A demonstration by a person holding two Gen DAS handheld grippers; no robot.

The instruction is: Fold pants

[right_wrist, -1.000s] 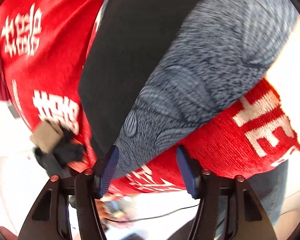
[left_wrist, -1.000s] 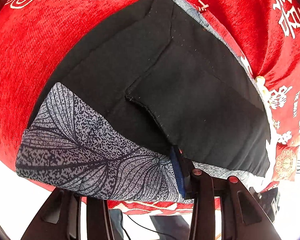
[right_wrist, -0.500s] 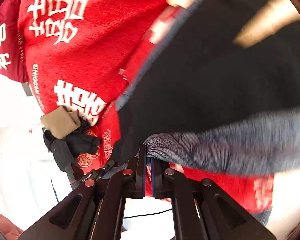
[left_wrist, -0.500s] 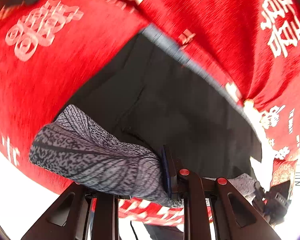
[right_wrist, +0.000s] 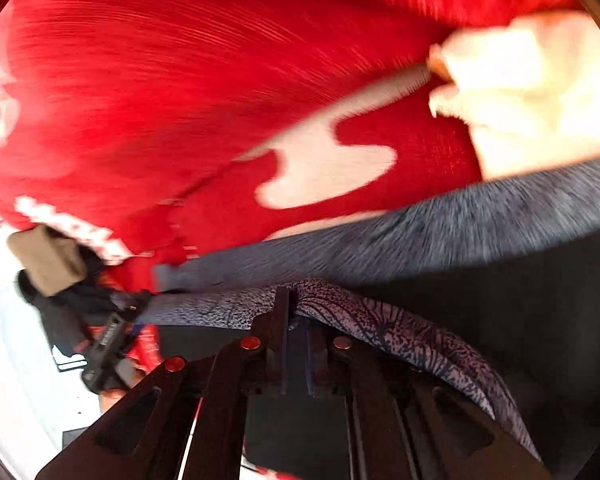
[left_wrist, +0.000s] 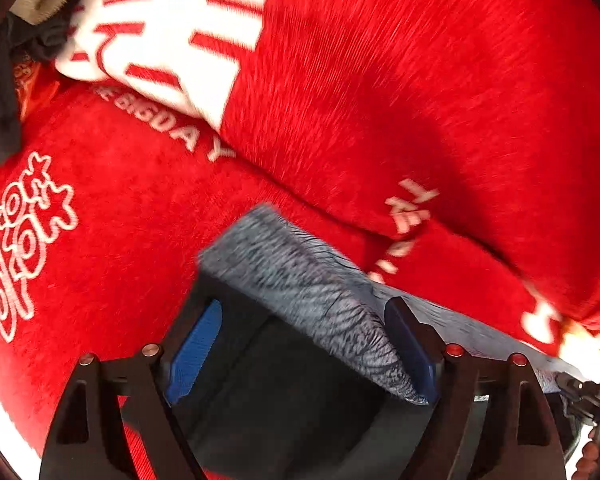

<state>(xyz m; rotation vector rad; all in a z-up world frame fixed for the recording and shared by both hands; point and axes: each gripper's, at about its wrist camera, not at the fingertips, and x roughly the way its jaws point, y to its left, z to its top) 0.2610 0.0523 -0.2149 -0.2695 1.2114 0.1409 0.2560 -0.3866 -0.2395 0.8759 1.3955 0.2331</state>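
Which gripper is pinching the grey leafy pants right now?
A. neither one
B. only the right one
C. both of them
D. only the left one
B. The right gripper is closed with the grey patterned pants caught between its fingers, while the left gripper has its blue-padded fingers spread wide apart, with the cloth only lying between them.

The red blanket (left_wrist: 340, 80) carries pale woven lettering: "BIGDAY" reads in the left wrist view, beside ornamental characters too blurred and stylised to make out.
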